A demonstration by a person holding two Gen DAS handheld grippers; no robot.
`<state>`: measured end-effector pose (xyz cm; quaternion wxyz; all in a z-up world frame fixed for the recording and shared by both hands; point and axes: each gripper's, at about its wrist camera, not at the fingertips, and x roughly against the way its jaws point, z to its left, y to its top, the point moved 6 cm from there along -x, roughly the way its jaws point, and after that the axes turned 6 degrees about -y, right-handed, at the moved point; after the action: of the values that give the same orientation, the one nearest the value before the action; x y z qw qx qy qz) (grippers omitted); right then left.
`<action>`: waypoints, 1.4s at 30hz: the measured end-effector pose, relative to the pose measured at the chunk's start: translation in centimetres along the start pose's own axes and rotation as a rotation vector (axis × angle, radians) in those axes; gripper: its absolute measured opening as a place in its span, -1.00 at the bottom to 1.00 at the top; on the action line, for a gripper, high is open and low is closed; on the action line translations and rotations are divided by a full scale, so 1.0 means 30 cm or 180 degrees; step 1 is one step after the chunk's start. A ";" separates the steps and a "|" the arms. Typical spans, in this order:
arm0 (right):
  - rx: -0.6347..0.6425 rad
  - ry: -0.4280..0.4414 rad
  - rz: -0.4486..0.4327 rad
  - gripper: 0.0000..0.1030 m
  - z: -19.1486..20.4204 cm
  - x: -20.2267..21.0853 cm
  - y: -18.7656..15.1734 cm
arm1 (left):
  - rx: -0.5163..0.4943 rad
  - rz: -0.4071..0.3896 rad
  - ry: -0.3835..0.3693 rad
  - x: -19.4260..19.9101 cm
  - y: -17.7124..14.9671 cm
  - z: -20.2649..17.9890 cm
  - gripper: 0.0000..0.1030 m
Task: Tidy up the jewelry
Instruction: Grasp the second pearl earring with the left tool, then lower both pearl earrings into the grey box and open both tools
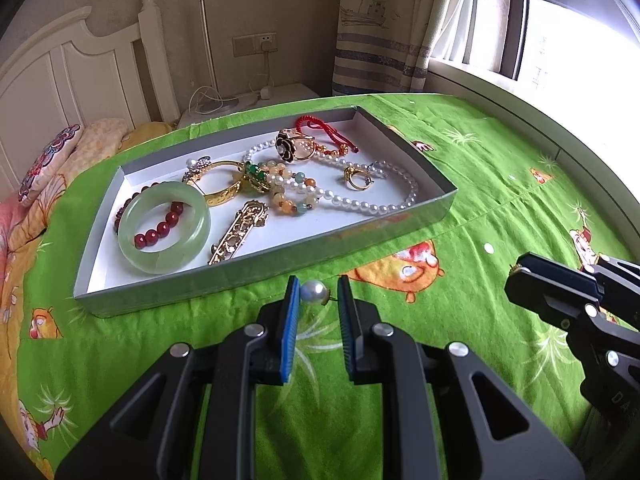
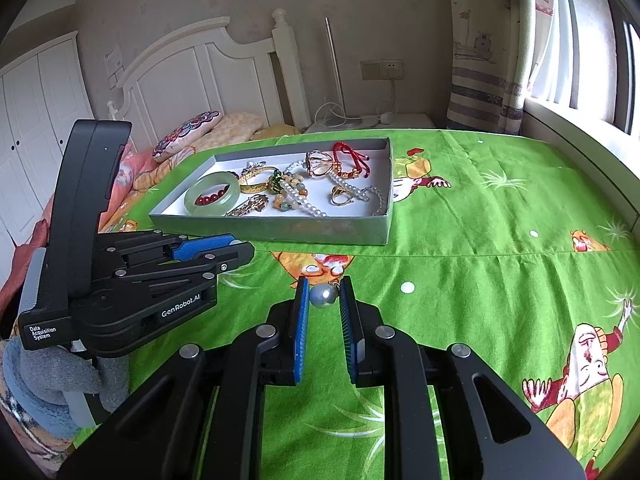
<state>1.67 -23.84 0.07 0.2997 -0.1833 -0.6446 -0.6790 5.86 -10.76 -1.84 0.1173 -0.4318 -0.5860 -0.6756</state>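
Note:
A grey tray (image 1: pixel 280 268) (image 2: pixel 280 232) on a green bedspread holds a jade bangle (image 1: pixel 164 228) (image 2: pixel 212 199), red beads, a gold bangle (image 1: pixel 224 184), a gold hairpin (image 1: pixel 240 232), pearl necklace (image 1: pixel 360 200), rings and a red cord bracelet (image 1: pixel 320 130). My left gripper (image 1: pixel 318 294) holds a pearl earring (image 1: pixel 314 292) between its blue pads, just in front of the tray. My right gripper (image 2: pixel 324 292) holds another pearl earring (image 2: pixel 323 293) the same way, above the bedspread. Each gripper shows in the other's view (image 1: pixel 560 292) (image 2: pixel 216 252).
The green cartoon bedspread (image 2: pixel 480 260) spreads to the right. A white headboard (image 2: pixel 200 72), pillows (image 2: pixel 188 132) and a nightstand with cables (image 1: pixel 240 100) stand behind the tray. A curtain and window (image 1: pixel 560 20) are at the right.

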 end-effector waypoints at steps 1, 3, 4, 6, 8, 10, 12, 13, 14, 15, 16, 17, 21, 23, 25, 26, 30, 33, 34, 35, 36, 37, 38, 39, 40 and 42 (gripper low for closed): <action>0.0000 -0.0001 0.0000 -0.66 0.000 0.000 0.000 | 0.0004 -0.0009 0.0004 0.004 0.001 0.002 -0.64; -0.0004 -0.0007 -0.0010 -0.66 -0.001 0.002 0.000 | 0.0003 -0.0035 0.0019 0.014 0.005 0.004 -0.64; -0.0003 -0.0003 -0.0013 -0.66 0.000 0.003 0.000 | -0.0003 -0.0049 0.0028 0.021 0.007 0.005 -0.64; -0.0006 0.0003 -0.0020 -0.66 -0.002 0.005 0.001 | -0.0022 -0.0077 0.0049 0.035 0.013 0.004 -0.64; -0.0002 0.0011 -0.0034 -0.66 -0.002 0.006 0.002 | -0.0044 -0.0098 0.0068 0.048 0.024 0.004 -0.64; 0.0024 -0.0009 -0.0043 -0.66 -0.002 0.007 0.011 | -0.0068 -0.0115 0.0095 0.060 0.037 0.005 -0.64; 0.0047 -0.0023 -0.0083 -0.66 -0.005 0.015 0.035 | -0.0092 -0.0134 0.0126 0.070 0.055 0.013 -0.64; 0.0063 -0.0032 -0.0111 -0.66 -0.005 0.021 0.051 | -0.0100 -0.0146 0.0139 0.073 0.066 0.017 -0.64; 0.0085 -0.0044 -0.0145 -0.66 -0.006 0.027 0.070 | -0.0102 -0.0158 0.0150 0.075 0.078 0.022 -0.64; 0.0104 -0.0056 -0.0178 -0.66 -0.007 0.031 0.090 | -0.0101 -0.0169 0.0162 0.076 0.090 0.028 -0.64; 0.0121 -0.0065 -0.0204 -0.66 -0.006 0.033 0.108 | -0.0094 -0.0182 0.0173 0.077 0.101 0.035 -0.64; 0.0141 -0.0077 -0.0225 -0.66 -0.006 0.033 0.127 | -0.0079 -0.0192 0.0179 0.076 0.113 0.044 -0.64; 0.0195 -0.0098 -0.0268 -0.66 0.000 0.015 0.182 | -0.0008 -0.0246 0.0185 0.078 0.157 0.072 -0.64; 0.0227 -0.0089 -0.0267 -0.66 0.007 -0.001 0.204 | 0.0036 -0.0279 0.0167 0.080 0.178 0.083 -0.64; 0.0272 -0.0088 -0.0281 -0.66 0.020 -0.018 0.227 | 0.0082 -0.0315 0.0160 0.082 0.199 0.092 -0.64; 0.0288 -0.0086 -0.0287 -0.66 0.025 -0.026 0.239 | 0.0106 -0.0328 0.0147 0.081 0.209 0.096 -0.64; 0.0322 -0.0069 -0.0305 -0.66 0.041 -0.067 0.287 | 0.0281 -0.0403 0.0051 0.078 0.254 0.122 -0.64; 0.0331 -0.0034 -0.0285 -0.66 0.047 -0.114 0.323 | 0.0409 -0.0391 -0.0008 0.057 0.287 0.148 -0.64; 0.0333 -0.0043 -0.0270 -0.66 0.046 -0.135 0.335 | 0.0431 -0.0373 -0.0007 0.045 0.297 0.155 -0.64; 0.0336 -0.0035 -0.0260 -0.66 0.046 -0.153 0.344 | 0.0451 -0.0351 -0.0003 0.030 0.309 0.161 -0.64; 0.0342 -0.0020 -0.0253 -0.66 0.048 -0.170 0.354 | 0.0467 -0.0329 -0.0004 0.015 0.317 0.170 -0.64; 0.0353 -0.0020 -0.0238 -0.66 0.049 -0.192 0.361 | 0.0490 -0.0309 -0.0003 0.001 0.324 0.176 -0.64; 0.0364 -0.0030 -0.0217 -0.66 0.048 -0.212 0.366 | 0.0524 -0.0293 -0.0012 -0.013 0.327 0.181 -0.64; 0.0372 -0.0040 -0.0196 -0.66 0.048 -0.234 0.370 | 0.0557 -0.0280 -0.0042 -0.028 0.328 0.187 -0.64; 0.0373 -0.0046 -0.0175 -0.66 0.046 -0.254 0.372 | 0.0578 -0.0274 -0.0061 -0.039 0.325 0.189 -0.64; 0.0347 -0.0046 -0.0109 -0.66 0.038 -0.298 0.369 | 0.0610 -0.0233 -0.0114 -0.070 0.330 0.195 -0.64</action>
<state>15.37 -21.06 2.99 0.2930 -0.1606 -0.6858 -0.6466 16.32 -9.10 3.14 0.1228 -0.4088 -0.6653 -0.6125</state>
